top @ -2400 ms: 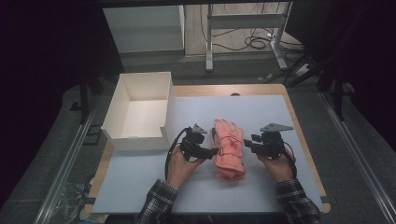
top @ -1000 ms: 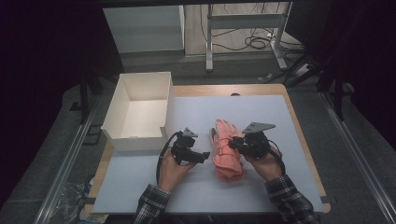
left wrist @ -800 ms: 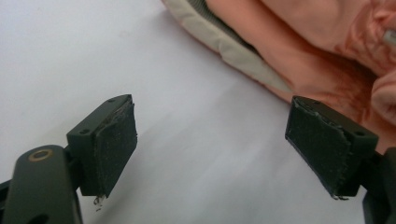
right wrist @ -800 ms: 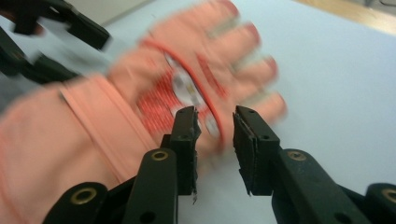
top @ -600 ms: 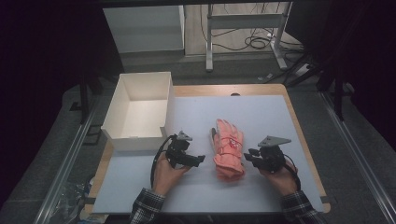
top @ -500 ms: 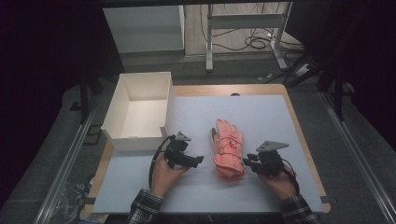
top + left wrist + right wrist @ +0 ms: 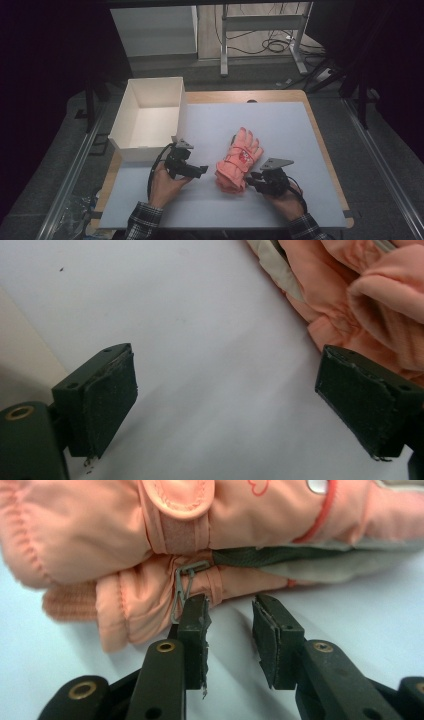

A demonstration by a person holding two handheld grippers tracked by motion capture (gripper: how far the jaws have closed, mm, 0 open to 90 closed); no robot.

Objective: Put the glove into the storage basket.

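Observation:
A pair of pink gloves [image 7: 239, 160] lies stacked on the white mat, fingers pointing away from me. In the high view my left gripper [image 7: 202, 170] lies to their left, a short gap away. Its jaws have just been opening; the left gripper [image 7: 235, 400] is open wide over bare mat, with the gloves [image 7: 360, 290] at the upper right. At the gloves' near right corner is my right gripper [image 7: 252, 179]. Its jaws have also just been opening. The right gripper [image 7: 230, 615] stands open with nothing between its pads, its tips at the edge of the gloves [image 7: 100, 530] by a metal clip [image 7: 182, 587].
A white open box [image 7: 150, 112] stands at the mat's far left, just beyond my left hand. The mat [image 7: 285, 130] covers a wooden table, with bare room to the right and behind the gloves. Beyond the table are a floor, cables and a metal frame.
Both hands have drawn back toward the near edge of the table. The left gripper has moved left, away from the gloves; the right has dropped from the gloves' side to their near right corner.

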